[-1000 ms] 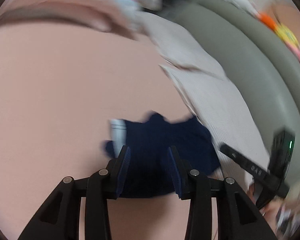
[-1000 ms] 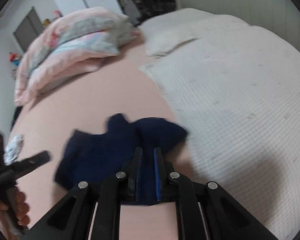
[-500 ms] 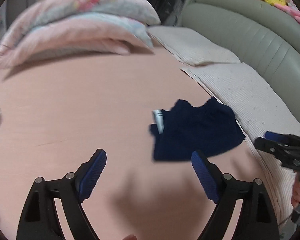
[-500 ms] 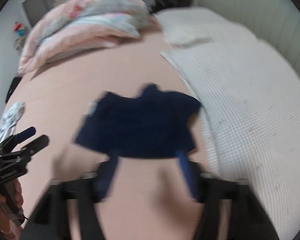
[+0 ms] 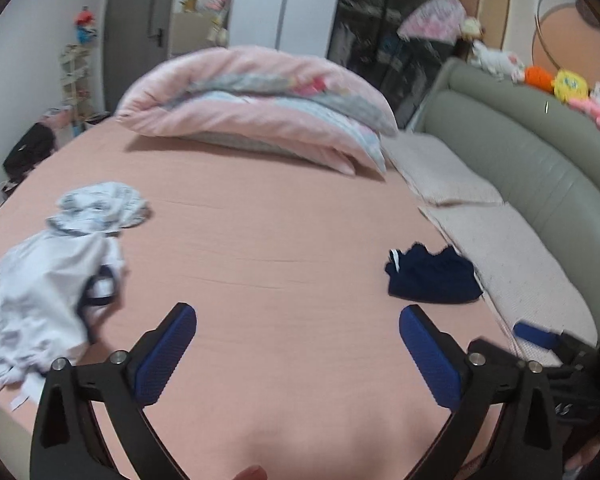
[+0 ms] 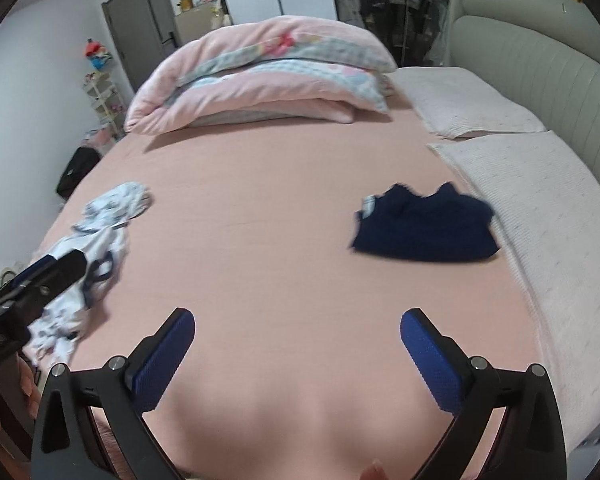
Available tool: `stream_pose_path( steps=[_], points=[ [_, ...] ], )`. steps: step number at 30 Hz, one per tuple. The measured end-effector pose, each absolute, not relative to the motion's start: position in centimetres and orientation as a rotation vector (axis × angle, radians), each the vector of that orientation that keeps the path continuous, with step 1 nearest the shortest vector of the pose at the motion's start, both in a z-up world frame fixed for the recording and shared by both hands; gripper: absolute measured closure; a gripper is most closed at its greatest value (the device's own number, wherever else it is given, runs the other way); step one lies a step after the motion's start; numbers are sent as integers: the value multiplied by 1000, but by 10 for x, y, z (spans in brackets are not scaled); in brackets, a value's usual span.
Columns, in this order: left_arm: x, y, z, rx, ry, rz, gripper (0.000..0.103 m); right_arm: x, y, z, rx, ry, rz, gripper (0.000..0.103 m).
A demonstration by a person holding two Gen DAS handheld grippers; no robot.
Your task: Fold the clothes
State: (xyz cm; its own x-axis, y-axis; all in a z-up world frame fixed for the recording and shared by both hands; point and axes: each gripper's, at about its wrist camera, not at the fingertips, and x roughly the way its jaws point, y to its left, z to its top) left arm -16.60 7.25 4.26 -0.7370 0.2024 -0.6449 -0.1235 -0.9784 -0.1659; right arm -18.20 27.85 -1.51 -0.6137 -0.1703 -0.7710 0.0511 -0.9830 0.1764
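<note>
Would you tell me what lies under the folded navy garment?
The navy garment rests on the pink bedsheet, beside a pale blanket. Anything beneath it is hidden.

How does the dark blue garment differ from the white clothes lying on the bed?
The navy garment is a compact, flattish folded bundle; the white clothes sprawl crumpled. The navy garment lies by the pillows on the right, the white clothes near the left edge. Both rest on the pink sheet, untouched.

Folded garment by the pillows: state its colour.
Folded garment: dark navy with a small white patch; clearest in the right wrist view.

left gripper (image 5: 298, 322) fingers (image 5: 168, 354) spread wide above pink sheet (image 5: 280, 240); navy garment (image 5: 432, 276) folded.
</note>
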Motion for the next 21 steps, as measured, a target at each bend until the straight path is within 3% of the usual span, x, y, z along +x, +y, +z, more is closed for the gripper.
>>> stream_pose_path(
  steps=[11,21],
  points=[
    [-73,2,43,-1079,-237,2881,0,-89,207,-5,1274,-123,-2674,0],
    [-10,17,14,-1116,-121,2890,0,-16,187,-14,1210,-106,-2729,0]
  ],
)
